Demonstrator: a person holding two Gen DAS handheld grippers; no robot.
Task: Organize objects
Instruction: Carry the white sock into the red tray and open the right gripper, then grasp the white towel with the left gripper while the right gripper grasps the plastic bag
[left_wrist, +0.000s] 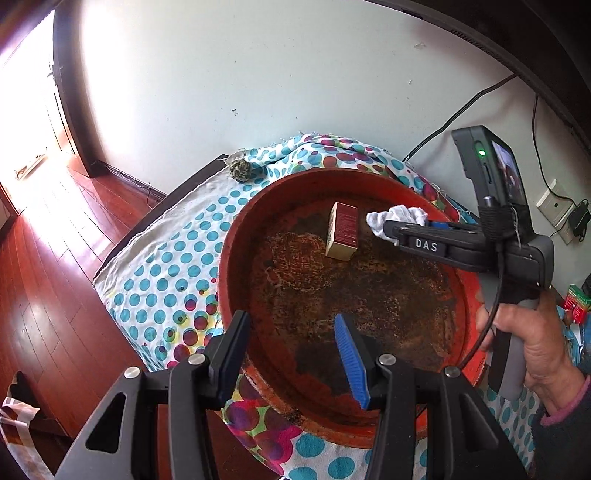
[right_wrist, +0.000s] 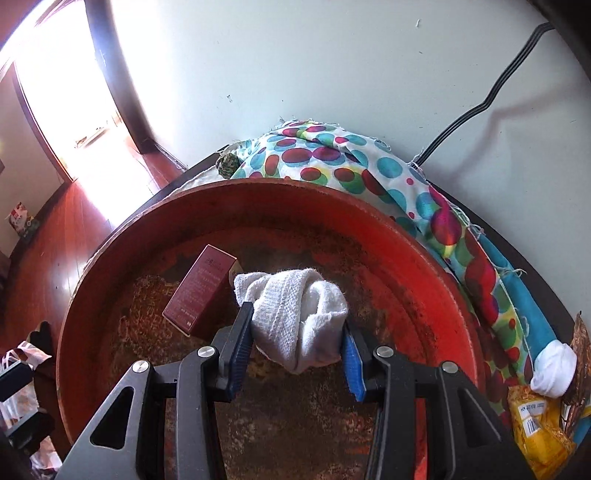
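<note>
A large round red tray (left_wrist: 236, 236) with a worn brown floor sits on a dotted cloth; it also shows in the right wrist view (right_wrist: 424, 266). A dark red box (left_wrist: 343, 230) lies in it, seen too in the right wrist view (right_wrist: 201, 291). My right gripper (right_wrist: 295, 343) is shut on a white balled cloth (right_wrist: 299, 314) and holds it above the tray, next to the box. From the left wrist view the right gripper (left_wrist: 388, 229) reaches in from the right with the white cloth (left_wrist: 397, 218). My left gripper (left_wrist: 291, 354) is open and empty over the tray's near rim.
The dotted cloth (left_wrist: 166, 273) covers a dark table against a white wall. A small woven ball (left_wrist: 240, 170) lies at the table's far corner. A white rolled sock (right_wrist: 554, 369) and a yellow packet (right_wrist: 539, 432) lie right of the tray. Wooden floor lies to the left.
</note>
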